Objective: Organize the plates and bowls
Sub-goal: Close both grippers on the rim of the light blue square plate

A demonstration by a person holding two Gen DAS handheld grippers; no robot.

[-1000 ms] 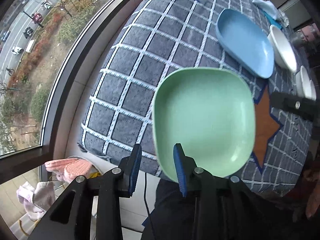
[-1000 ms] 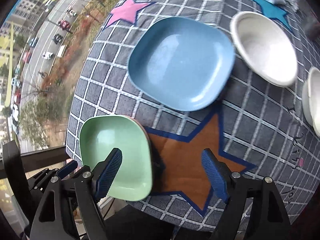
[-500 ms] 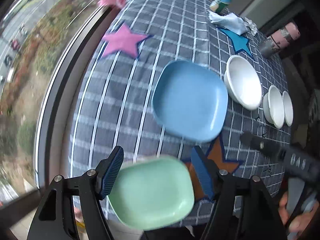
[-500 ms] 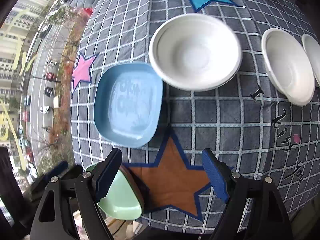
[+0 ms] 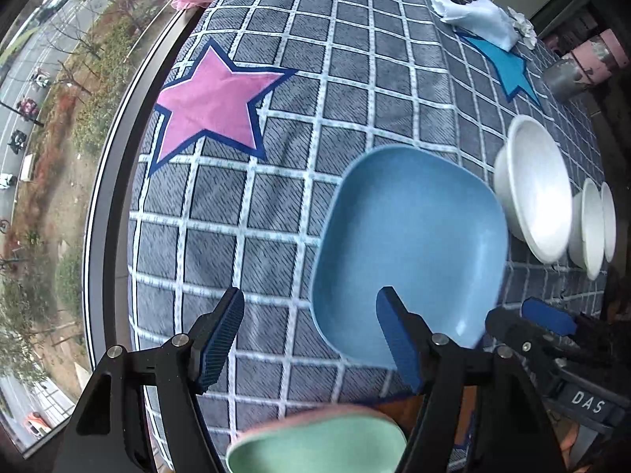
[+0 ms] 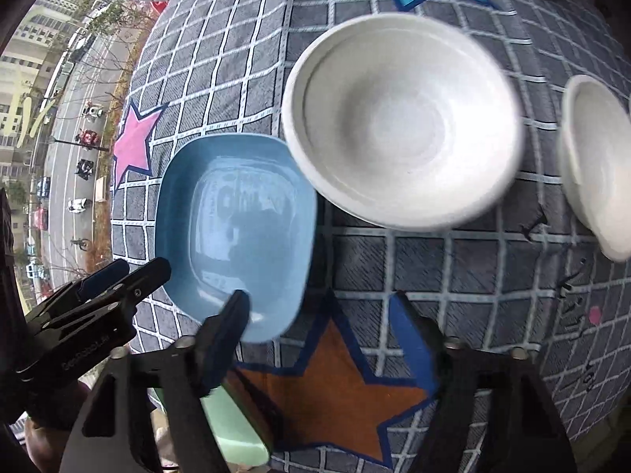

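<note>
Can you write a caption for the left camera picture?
Open left gripper above the blue plate, white bowls beside it.

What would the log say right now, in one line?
left tool: open, empty, jaws just opened | right tool: open, empty, jaws just narrowed | green plate: table edge | blue plate: untouched | stacking: pending

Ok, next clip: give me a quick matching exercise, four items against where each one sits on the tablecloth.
Items:
1. blue plate
2. green plate
3. large white bowl
4. pink star

Places:
A. at the near table edge, beneath the grippers
B. on the window side of the cloth
C. between the pink star and the large white bowl
D. between the blue plate and the smaller white bowls

Pairs: 1-C, 2-A, 3-D, 4-B
</note>
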